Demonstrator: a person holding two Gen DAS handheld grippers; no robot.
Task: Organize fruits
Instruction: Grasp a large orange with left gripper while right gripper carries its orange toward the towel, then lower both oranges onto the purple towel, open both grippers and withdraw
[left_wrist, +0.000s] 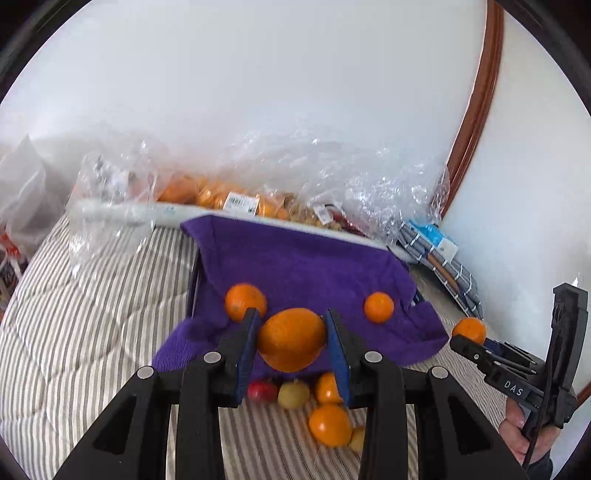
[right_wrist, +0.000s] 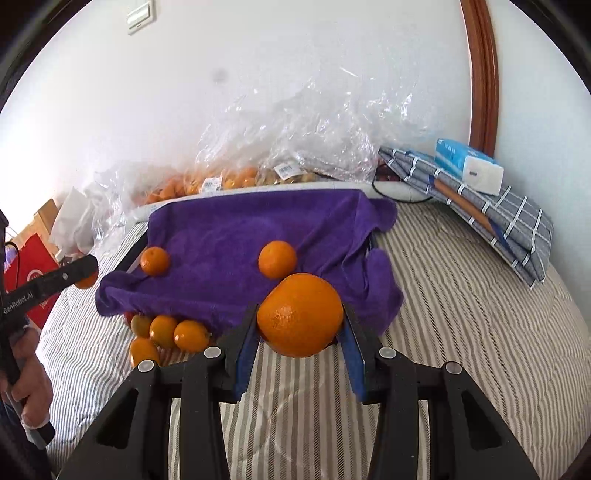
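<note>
The left claw (left_wrist: 290, 345) grips an orange (left_wrist: 291, 339) between its blue pads, held above the near edge of a purple towel (left_wrist: 303, 258). The right claw (right_wrist: 300, 325) clamps a larger orange (right_wrist: 300, 314) in the same way, over the striped bed cover (right_wrist: 461, 295) at the towel's near right corner.

Just below the towel's near edge, on the bed, lies a loose cluster of fruit: several oranges (right_wrist: 173, 332), a small red fruit (left_wrist: 261, 390) and a yellowish one (left_wrist: 293, 394).

On the towel, which is draped over a tray-like frame, rest two more oranges, well apart: one toward the left (right_wrist: 155, 261) and one toward the right (right_wrist: 277, 259).

Beyond the towel, against the white wall, crumpled clear plastic bags (right_wrist: 295, 133) hold more oranges with price labels. To the right, a folded grey checked cloth (right_wrist: 498, 218) carries a blue and white tissue pack (right_wrist: 469, 166).
</note>
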